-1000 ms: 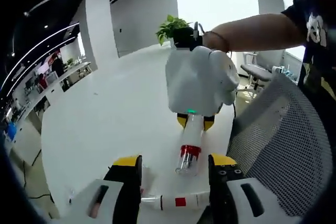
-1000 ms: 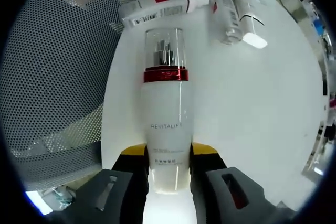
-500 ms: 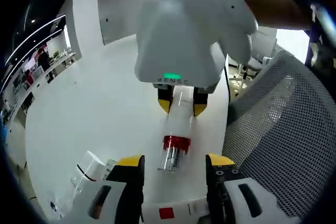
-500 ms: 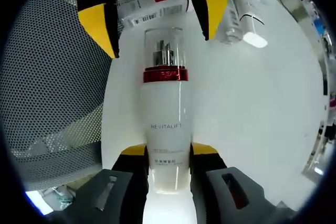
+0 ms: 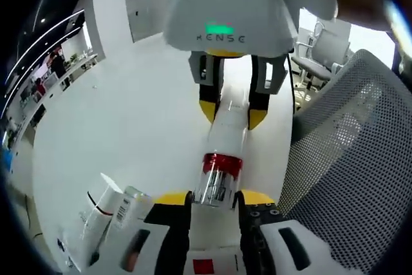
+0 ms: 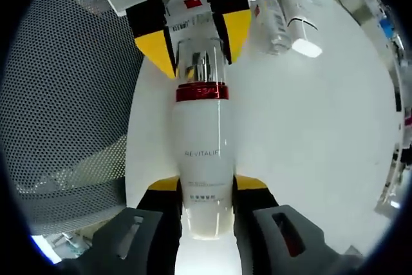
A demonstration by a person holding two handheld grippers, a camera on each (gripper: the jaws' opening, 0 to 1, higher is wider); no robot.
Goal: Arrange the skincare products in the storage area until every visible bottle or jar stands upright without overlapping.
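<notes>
Bottle (image 6: 205, 159): white pump bottle with a red band and clear cap, "REVITALIFT" printed on it, was lying lengthwise over the white table (image 6: 322, 133), pinned at both ends between the two grippers.
Right gripper (image 6: 205, 192): its yellow-tipped jaws were pressed in on the bottle's base end, one on each side, so it was clearly pinching the thing. In the left gripper view it (image 5: 230, 115) came in from the top, clamped on the white body.
Left gripper (image 5: 212, 199): jaws sat on either side of the clear cap (image 5: 215, 188), right against it as far as I could tell, so pinching the cap end. In the right gripper view its yellow tips (image 6: 196, 46) flanked the cap too.
Tubes (image 5: 106, 207): a couple of white tubes were lying flat on the table near the left gripper, just off to the side of the cap.
Boxed tube (image 6: 193, 14): white with a red square and barcode, lay flat just past the cap.
Mesh chair (image 6: 71, 94): grey mesh back sat right beside the table edge.
</notes>
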